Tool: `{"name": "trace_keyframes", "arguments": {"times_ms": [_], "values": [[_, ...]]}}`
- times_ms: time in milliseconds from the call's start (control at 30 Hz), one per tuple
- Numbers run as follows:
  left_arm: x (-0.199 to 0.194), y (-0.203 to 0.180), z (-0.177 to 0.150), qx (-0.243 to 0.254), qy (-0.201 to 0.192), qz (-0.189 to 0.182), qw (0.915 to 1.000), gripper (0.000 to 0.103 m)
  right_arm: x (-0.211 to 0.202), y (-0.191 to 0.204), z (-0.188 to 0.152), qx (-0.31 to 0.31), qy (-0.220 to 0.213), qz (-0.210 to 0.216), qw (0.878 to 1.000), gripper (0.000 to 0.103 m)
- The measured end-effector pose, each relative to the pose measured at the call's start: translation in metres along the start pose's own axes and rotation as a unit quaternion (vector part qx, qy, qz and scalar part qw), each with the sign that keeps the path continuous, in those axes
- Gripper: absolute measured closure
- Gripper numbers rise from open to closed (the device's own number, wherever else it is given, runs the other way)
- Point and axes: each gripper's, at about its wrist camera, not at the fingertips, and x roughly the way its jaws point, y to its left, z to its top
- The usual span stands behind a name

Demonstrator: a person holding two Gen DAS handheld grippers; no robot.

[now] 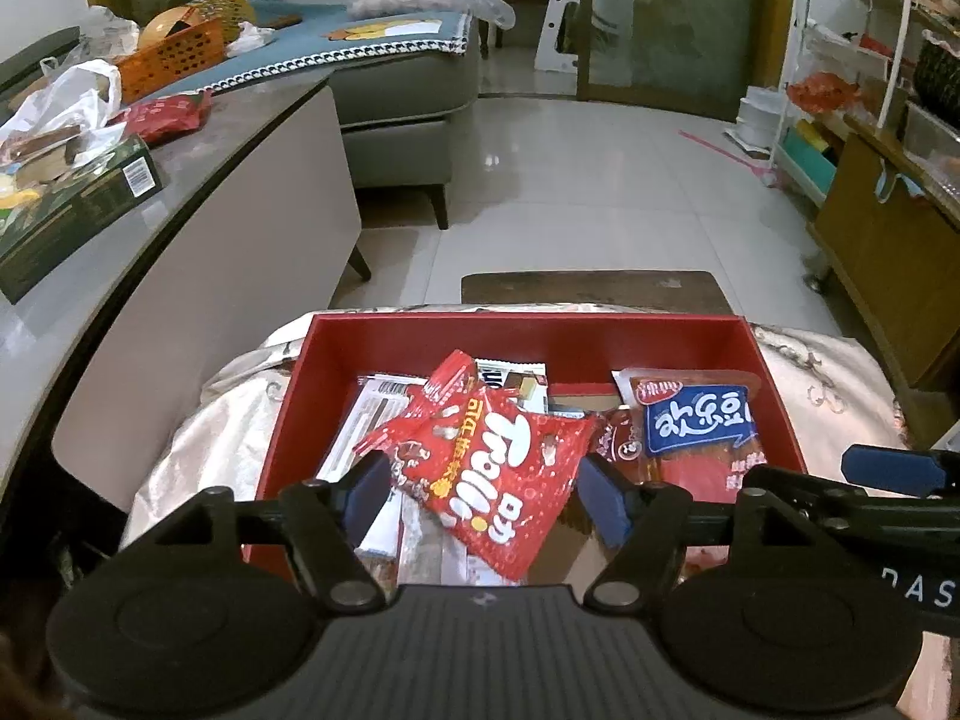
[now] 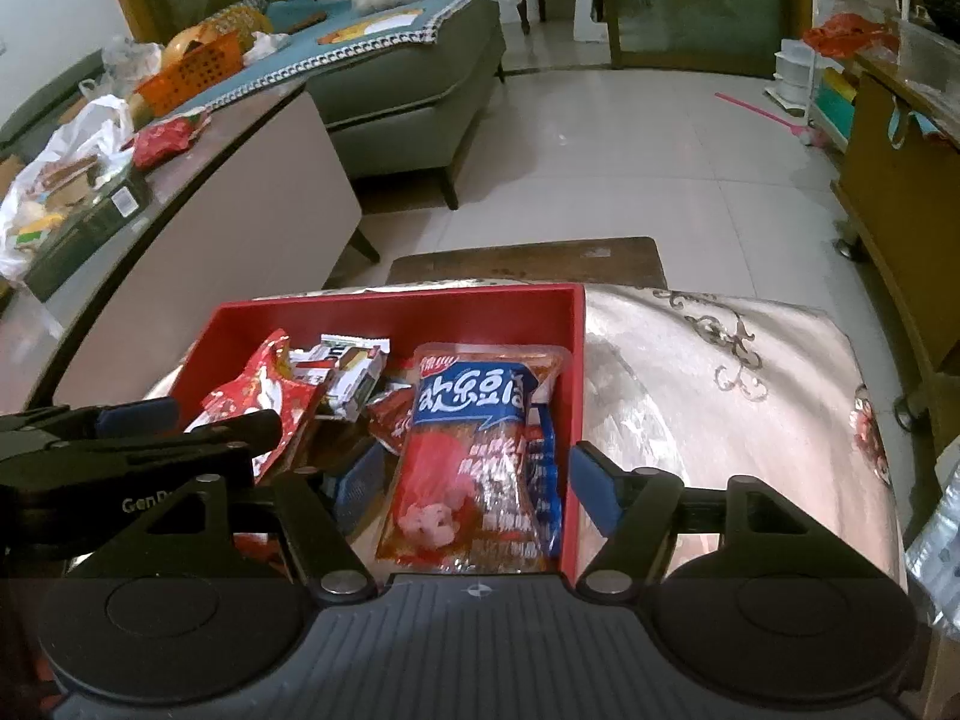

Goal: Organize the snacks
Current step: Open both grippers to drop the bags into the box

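On a cloth-draped stool (image 2: 720,372), over glossy white tile floor (image 1: 600,180): red box (image 1: 540,330) packed with snacks. Red Trolli bag (image 1: 498,468) at box's left half, between left gripper (image 1: 486,489) pads, spread, not pinching. Blue-label pouch (image 2: 474,438) against box's right wall, between right gripper (image 2: 474,489) pads, also spread. Grey sofa (image 1: 408,96) behind; cluttered countertop (image 1: 180,192) left.
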Motion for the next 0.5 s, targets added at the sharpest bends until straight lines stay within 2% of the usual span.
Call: {"name": "trace_keyframes", "arguments": {"times_ms": [500], "values": [[-0.024,0.006,-0.023,0.004,0.002,0.005,1.0000,0.038,-0.027,0.009,-0.018,0.000,-0.008,-0.004,1.000,0.026]]}}
